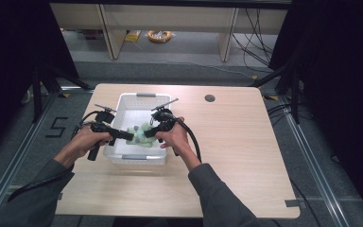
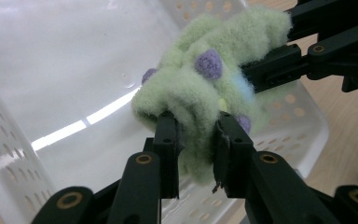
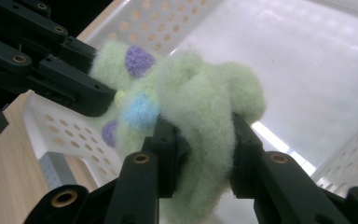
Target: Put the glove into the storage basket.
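Fuzzy green cloth [image 1: 140, 134], purple-dotted, hanging inside the white basket [image 1: 123, 101] at the surface's [image 1: 236, 156] nine o'clock, pinched from both ends by left gripper [image 2: 195, 140] and right gripper [image 3: 204, 140], jaws narrowed onto fabric, seemingly for lowering in.

The high view looks forward and down from above the table's [image 1: 227, 142] near edge, far enough off to take in all four edges and the floor beyond the far edge. The left gripper [image 2: 196, 140] view sits very close behind its own jaws, looking across the white basket [image 2: 51, 93] toward the table's right side. The right gripper [image 3: 200, 140] view, equally close, looks the opposite way. Both gripper views share the fuzzy green cloth [image 3: 191, 102] and the basket's inside, and each shows the other gripper beyond the cloth.
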Motion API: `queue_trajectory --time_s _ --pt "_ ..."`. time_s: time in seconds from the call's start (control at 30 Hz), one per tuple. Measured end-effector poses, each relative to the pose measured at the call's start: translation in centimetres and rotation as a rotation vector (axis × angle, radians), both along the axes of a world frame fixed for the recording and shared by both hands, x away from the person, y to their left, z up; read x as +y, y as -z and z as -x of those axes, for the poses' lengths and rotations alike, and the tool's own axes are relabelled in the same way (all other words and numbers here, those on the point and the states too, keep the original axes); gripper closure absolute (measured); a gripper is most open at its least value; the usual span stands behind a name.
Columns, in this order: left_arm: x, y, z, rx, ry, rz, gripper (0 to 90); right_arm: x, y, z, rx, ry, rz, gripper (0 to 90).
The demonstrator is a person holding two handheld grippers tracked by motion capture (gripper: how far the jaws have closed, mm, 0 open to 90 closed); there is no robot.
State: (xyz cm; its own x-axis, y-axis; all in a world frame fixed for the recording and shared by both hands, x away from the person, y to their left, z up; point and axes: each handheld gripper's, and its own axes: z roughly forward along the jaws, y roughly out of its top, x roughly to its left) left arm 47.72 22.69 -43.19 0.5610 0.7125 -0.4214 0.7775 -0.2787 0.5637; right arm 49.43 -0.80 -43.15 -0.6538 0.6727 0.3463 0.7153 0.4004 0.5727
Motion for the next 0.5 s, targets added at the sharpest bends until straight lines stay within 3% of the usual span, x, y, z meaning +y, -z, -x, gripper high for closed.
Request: queue_trajectory --time_s 0.03,0.17,0.27,0.3,0.4,0.43,0.5 --pt "0.0 0.2 -0.1 0.003 0.002 0.003 72.3 0.0 0.2 -0.2 -0.017 -0.012 0.007 69.0" --pt "0.0 1.0 -0.7 0.017 -0.004 -0.024 72.1 0.4 1.0 -0.7 0.008 -0.004 0.026 68.6" --pt "-0.3 1.5 -1.0 0.032 -0.008 -0.046 72.1 0.7 1.6 -1.2 -0.013 -0.031 0.061 68.3" --pt "-0.3 1.7 -1.1 0.033 0.0 -0.046 72.0 1.0 1.6 -1.0 0.02 -0.001 0.073 68.1" --pt "-0.3 2.0 -1.4 0.044 0.027 -0.081 72.0 1.3 1.7 -1.0 0.017 -0.01 0.105 67.5" --pt "-0.3 2.0 -1.4 0.041 0.02 -0.085 72.0 1.3 1.8 -1.3 -0.011 -0.028 0.115 67.2" --pt "-0.5 2.2 -1.4 0.045 0.015 -0.091 72.0 1.4 1.8 -1.3 0.001 -0.027 0.124 66.5"
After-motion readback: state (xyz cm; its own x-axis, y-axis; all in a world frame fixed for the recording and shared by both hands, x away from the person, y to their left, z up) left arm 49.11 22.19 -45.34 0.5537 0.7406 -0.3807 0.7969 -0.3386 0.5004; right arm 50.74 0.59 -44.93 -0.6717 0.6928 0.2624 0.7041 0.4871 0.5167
